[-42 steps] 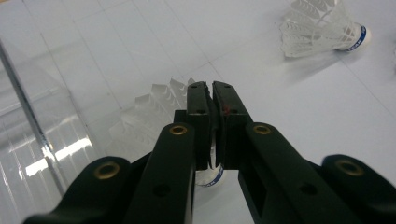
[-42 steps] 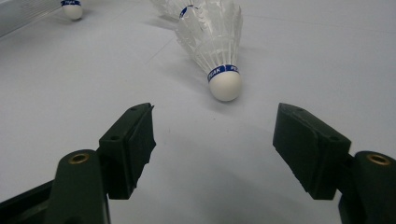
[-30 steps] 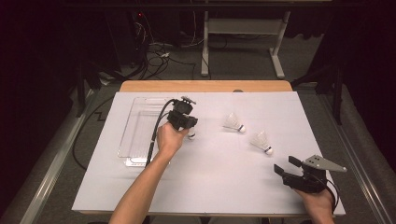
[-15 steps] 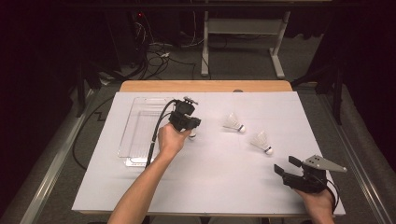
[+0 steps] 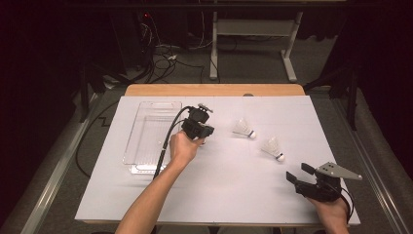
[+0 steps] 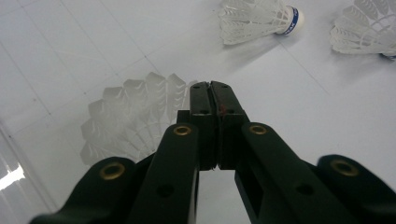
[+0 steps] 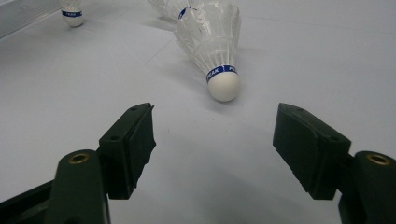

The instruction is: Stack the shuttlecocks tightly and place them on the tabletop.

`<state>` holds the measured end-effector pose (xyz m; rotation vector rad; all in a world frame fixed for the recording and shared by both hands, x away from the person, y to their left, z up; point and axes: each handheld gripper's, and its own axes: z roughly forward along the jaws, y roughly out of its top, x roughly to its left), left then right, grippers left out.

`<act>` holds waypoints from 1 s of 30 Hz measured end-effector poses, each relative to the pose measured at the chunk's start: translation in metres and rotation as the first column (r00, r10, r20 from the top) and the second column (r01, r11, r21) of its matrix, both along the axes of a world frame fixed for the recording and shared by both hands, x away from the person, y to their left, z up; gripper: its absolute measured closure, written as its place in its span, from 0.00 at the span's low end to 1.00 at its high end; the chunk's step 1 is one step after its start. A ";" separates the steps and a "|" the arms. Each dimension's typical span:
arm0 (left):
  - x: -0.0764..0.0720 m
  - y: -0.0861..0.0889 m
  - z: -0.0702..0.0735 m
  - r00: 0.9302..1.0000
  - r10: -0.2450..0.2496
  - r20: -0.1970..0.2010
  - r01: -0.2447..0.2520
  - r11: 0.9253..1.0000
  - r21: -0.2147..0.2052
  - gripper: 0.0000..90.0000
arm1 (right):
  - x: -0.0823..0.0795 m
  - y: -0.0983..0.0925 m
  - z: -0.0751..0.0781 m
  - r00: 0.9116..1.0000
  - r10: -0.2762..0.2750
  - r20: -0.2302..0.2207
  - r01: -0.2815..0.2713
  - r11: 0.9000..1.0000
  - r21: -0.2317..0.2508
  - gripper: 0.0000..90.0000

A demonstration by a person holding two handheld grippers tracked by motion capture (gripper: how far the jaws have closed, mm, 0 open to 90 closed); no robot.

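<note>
**Left jaws pinch a shuttlecock's feathers**

We've got our left gripper (image 6: pixel 211 93) closed tight, jaws just clamped together on the feather skirt of a shuttlecock (image 6: pixel 133 114), which sits on the white sheet (image 5: pixel 234 195) just right of the tray (image 5: pixel 146 109). Our right gripper (image 7: pixel 215 135) hangs wide open and empty, low over the sheet, facing a second shuttlecock (image 7: pixel 217 51) close ahead.

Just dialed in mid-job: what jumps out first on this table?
The left gripper stands out near the table's middle, jaws closed on the feathers of a white shuttlecock, right beside a clear plastic tray. Two more shuttlecocks lie loose on the white sheet to its right. The right gripper waits open at the near right corner, facing them.
</note>
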<state>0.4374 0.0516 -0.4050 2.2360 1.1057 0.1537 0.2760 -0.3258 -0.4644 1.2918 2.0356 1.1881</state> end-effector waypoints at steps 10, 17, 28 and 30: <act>0.000 -0.008 -0.005 1.000 -0.010 -0.017 0.010 1.000 -0.009 0.98 | 0.000 0.000 0.000 1.000 0.002 0.001 -0.002 1.000 0.001 0.33; 0.001 -0.012 -0.008 0.999 -0.013 -0.029 0.012 1.000 -0.018 0.98 | 0.000 0.000 0.000 1.000 0.004 -0.001 -0.004 1.000 0.000 0.33; 0.002 -0.020 -0.014 0.999 -0.019 -0.039 0.019 1.000 -0.006 0.98 | 0.000 0.000 0.000 1.000 0.005 0.000 -0.005 1.000 0.001 0.33; 0.002 -0.021 -0.015 0.999 -0.019 -0.039 0.019 1.000 -0.005 0.98 | 0.000 0.000 0.000 1.000 0.003 -0.001 -0.003 1.000 0.001 0.33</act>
